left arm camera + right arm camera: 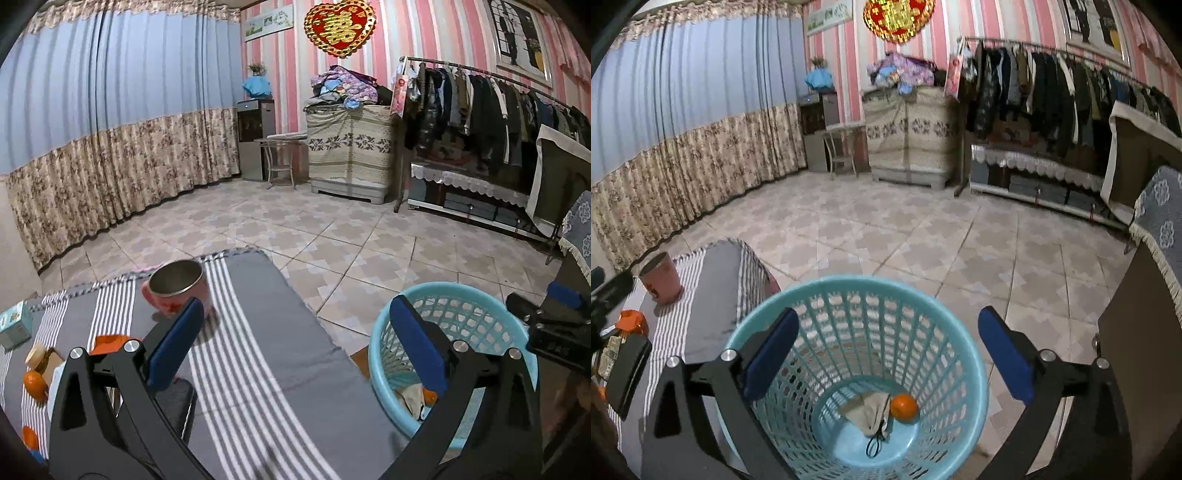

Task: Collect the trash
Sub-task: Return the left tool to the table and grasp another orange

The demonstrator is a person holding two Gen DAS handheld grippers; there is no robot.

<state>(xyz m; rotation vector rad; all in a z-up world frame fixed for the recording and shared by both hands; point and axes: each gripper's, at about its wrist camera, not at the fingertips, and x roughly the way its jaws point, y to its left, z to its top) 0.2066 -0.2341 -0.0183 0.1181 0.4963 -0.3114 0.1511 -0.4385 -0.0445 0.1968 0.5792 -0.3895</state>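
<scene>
Orange point(904, 406) in basket point(964, 354), below open right gripper point(888, 354).

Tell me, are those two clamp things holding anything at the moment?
No. The left gripper and the right gripper are both open with nothing between their fingers; the right one is above the blue basket.

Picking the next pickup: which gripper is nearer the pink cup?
Left. The left gripper hangs over the striped cloth just short of the pink cup; the right gripper is over the blue basket, off the table's side.
</scene>
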